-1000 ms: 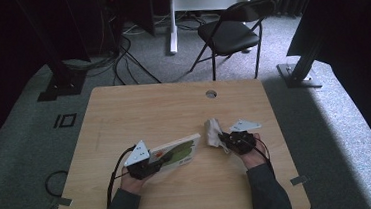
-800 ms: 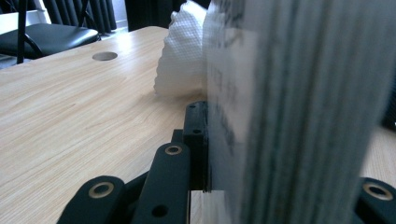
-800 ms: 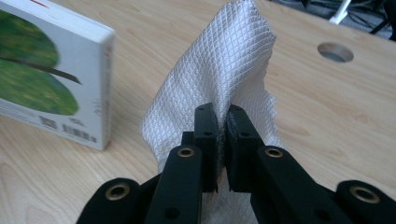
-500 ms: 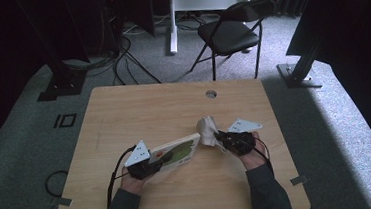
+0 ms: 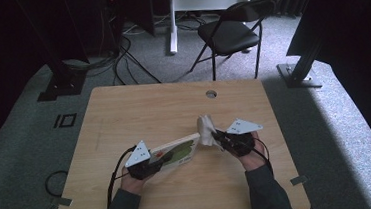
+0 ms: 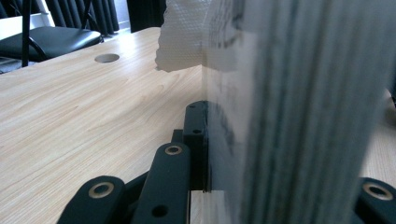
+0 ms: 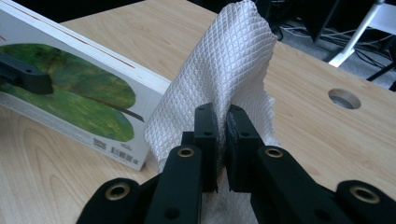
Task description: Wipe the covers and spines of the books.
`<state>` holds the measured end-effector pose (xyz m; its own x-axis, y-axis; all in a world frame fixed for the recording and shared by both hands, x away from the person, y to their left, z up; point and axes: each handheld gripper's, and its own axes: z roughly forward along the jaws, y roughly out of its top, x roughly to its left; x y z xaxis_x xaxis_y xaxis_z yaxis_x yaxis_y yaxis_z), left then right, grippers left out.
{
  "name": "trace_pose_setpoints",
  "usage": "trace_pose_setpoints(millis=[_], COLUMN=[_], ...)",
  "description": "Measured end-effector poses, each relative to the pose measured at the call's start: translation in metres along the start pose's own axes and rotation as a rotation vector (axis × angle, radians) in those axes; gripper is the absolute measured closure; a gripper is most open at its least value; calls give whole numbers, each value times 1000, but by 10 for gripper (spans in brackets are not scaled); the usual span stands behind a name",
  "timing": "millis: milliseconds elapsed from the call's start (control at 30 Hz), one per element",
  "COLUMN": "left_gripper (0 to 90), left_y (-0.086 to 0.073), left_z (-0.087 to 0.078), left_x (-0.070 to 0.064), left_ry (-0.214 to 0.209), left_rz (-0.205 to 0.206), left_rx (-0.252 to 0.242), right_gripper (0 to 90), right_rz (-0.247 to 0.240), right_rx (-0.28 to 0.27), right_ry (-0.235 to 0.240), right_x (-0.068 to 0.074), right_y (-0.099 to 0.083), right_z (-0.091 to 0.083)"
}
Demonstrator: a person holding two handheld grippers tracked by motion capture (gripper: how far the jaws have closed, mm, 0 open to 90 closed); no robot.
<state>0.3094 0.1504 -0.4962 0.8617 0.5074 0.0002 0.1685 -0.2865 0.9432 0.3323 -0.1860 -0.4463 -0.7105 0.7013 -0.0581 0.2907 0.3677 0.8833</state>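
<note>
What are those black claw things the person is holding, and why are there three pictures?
Those are grabbing tools, one in each hand, and each has two black jaws that squeeze together. One picture looks down from above the light wooden table. The other two come from little cameras that ride on the tools. The left gripper is clamped on a thick white book with a green leafy cover, which is held on edge. The right gripper pinches a white waffle-textured cloth beside the book's end. Behind the table stands a black folding chair.

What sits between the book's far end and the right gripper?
The white cloth, pinched in the right gripper, touches the end of the book; the high view and right gripper view show it.
</note>
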Motion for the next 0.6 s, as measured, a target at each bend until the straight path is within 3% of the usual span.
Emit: trace_pose_setpoints(millis=[267,600], left_gripper=[781,781], left_y=[0,1], left_z=[1,2], left_x=[-1,-3], left_ry=[3,5], left_rz=[3,11], left_rx=[4,3], right_gripper=[846,846], right_rz=[-9,-33], right_rx=[-28,-13], right_ry=[15,30], right_x=[3,13], right_y=[6,12], right_z=[-5,-1])
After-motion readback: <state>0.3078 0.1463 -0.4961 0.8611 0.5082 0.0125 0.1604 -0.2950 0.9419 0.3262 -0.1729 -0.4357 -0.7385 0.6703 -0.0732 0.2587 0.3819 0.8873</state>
